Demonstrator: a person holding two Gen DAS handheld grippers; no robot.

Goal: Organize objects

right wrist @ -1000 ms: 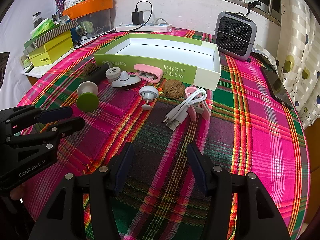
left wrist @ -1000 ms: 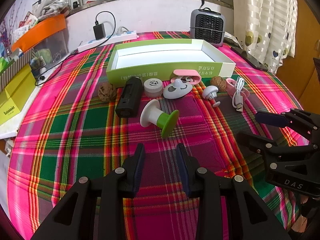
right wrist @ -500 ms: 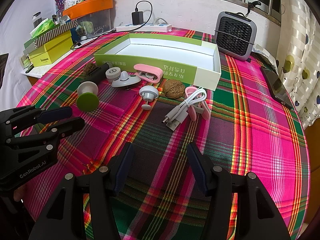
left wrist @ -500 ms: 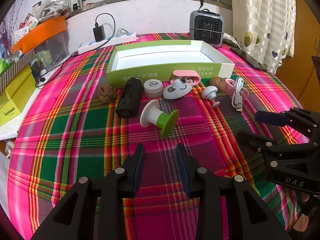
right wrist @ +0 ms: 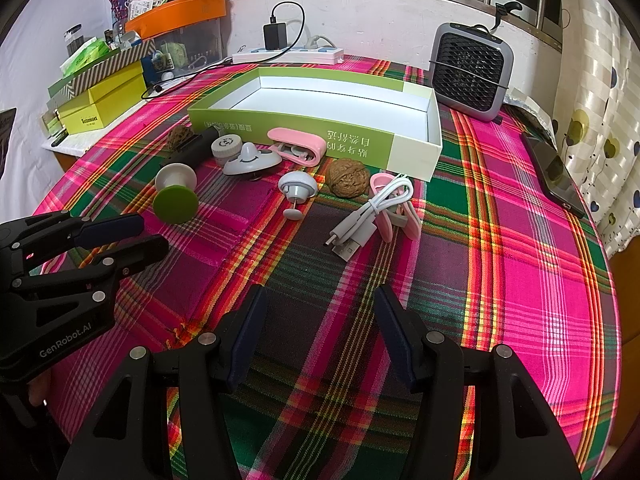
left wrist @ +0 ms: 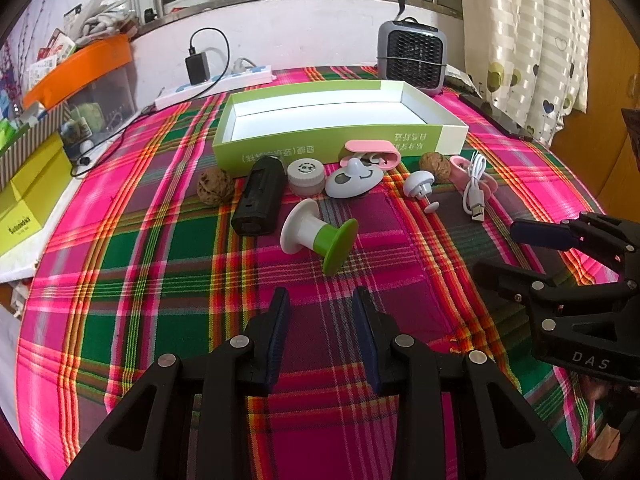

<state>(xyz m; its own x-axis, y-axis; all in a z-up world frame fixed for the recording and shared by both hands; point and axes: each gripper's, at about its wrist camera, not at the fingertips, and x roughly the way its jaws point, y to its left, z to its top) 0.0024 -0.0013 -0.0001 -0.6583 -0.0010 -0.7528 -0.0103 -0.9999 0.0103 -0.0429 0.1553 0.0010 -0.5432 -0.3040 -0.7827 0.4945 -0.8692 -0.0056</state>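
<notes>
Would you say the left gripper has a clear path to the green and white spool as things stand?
Probably yes: the left gripper is open with nothing between its jaws, and only bare plaid cloth lies between it and the green and white spool, which lies on its side just ahead.

**Readable lettering on the table and grippers**

The left gripper (right wrist: 132, 236) carries "GenRobot.AI" in pale letters on its black body, seen from the right wrist. The right gripper (left wrist: 520, 250) shows "DAS" on its black body, seen from the left wrist. The green box (right wrist: 304, 140) has white Chinese characters along its near side, printed upside down from here. Left of the green box, a yellow box (right wrist: 100, 114) bears a dark word too small to make out.
</notes>
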